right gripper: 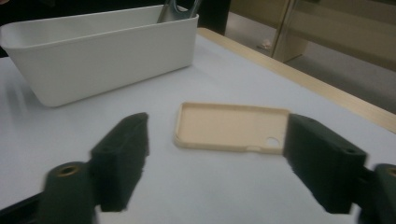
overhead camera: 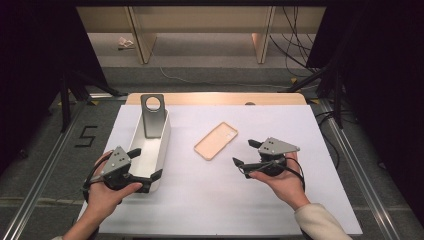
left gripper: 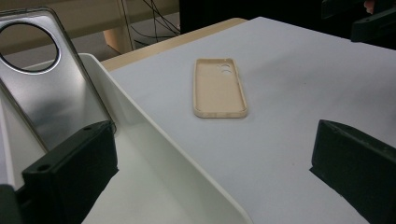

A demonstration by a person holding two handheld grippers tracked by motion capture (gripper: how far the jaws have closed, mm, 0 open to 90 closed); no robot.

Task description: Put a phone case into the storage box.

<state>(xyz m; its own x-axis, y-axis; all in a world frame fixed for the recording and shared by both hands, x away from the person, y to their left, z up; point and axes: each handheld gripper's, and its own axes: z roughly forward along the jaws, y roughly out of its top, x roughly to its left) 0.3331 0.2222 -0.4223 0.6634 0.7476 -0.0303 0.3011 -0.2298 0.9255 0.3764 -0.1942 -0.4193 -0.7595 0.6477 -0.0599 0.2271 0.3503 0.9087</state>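
A beige phone case [overhead camera: 216, 140] lies hollow side up near the middle of the white table. A grey phone case [overhead camera: 153, 117] with a round camera hole stands leaning at the far end of a white bin [overhead camera: 162, 150] on the left. My left gripper [overhead camera: 146, 164] is open at the bin's near end, one jaw inside the bin and one outside, with the bin wall [left gripper: 154, 140] between them untouched. My right gripper [overhead camera: 245, 152] is open just right of the beige case and points toward it. In the right gripper view the beige case [right gripper: 229, 126] lies just ahead of the right gripper [right gripper: 215, 168], apart from both jaws.
The white sheet [overhead camera: 210, 200] covers a wooden table whose far edge [overhead camera: 215, 98] shows. Metal rails run along both sides on the floor. Black stand legs [overhead camera: 65, 95] and cables [overhead camera: 295, 50] sit beyond the table. A "5" [overhead camera: 86, 136] is marked on the floor at left.
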